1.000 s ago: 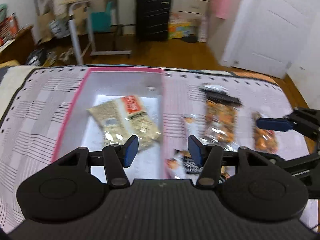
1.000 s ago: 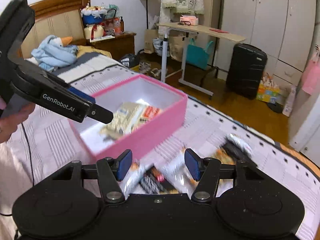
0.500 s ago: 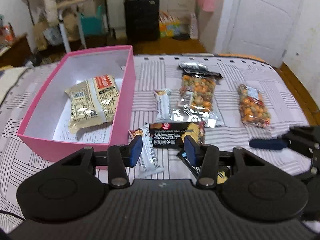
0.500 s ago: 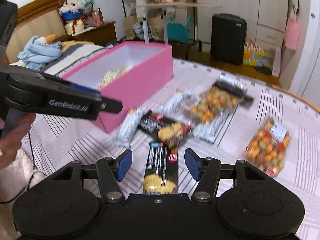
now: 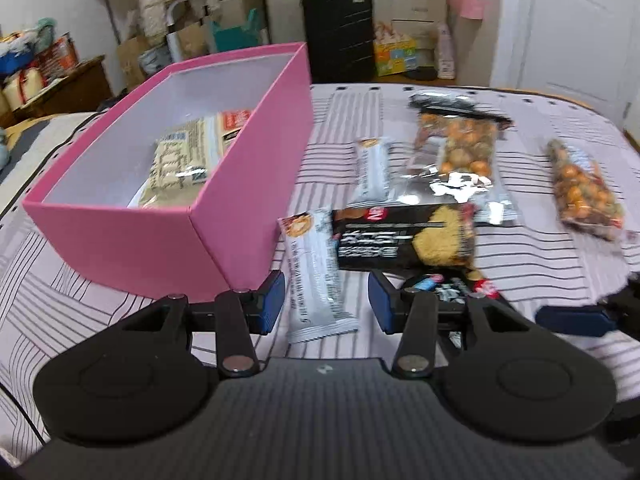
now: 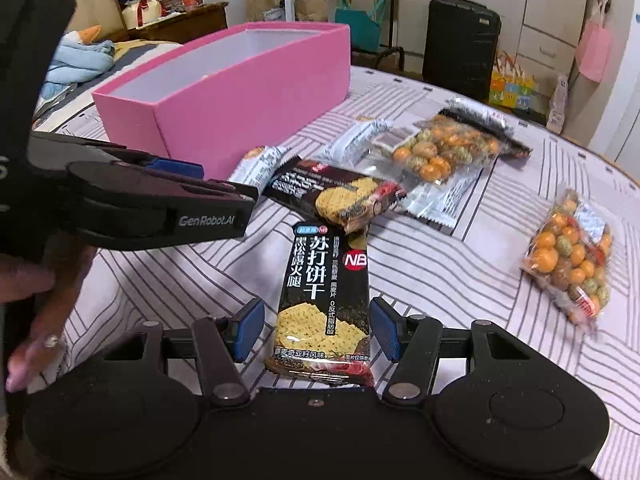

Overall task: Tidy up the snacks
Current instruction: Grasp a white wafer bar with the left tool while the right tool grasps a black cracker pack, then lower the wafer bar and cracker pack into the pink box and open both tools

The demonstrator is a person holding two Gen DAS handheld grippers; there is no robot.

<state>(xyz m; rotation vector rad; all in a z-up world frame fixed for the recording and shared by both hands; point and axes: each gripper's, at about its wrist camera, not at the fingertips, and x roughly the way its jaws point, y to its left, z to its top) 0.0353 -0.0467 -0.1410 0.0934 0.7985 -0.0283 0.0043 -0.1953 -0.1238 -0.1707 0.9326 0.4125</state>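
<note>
- Our left hand-held gripper (image 5: pixel 326 306) hangs over the bed (image 5: pixel 100 312), jaws apart and grasping nothing; they have just been closing. A white bar (image 5: pixel 316 276) lies between its pads, untouched, just beside the pink box (image 5: pixel 244 216).
- Our right hand-held gripper (image 6: pixel 316 330) is released too, its pads either side of a black cracker pack (image 6: pixel 326 300) lying flat on the bed, clear of both.
- One beige packet (image 5: pixel 188 160) lies in the box.

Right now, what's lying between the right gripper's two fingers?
The near end of a black cracker packet lies flat on the striped cover between the right gripper pads, not yet pinched; gaps show on both sides. The right wrist view shows it.
</note>
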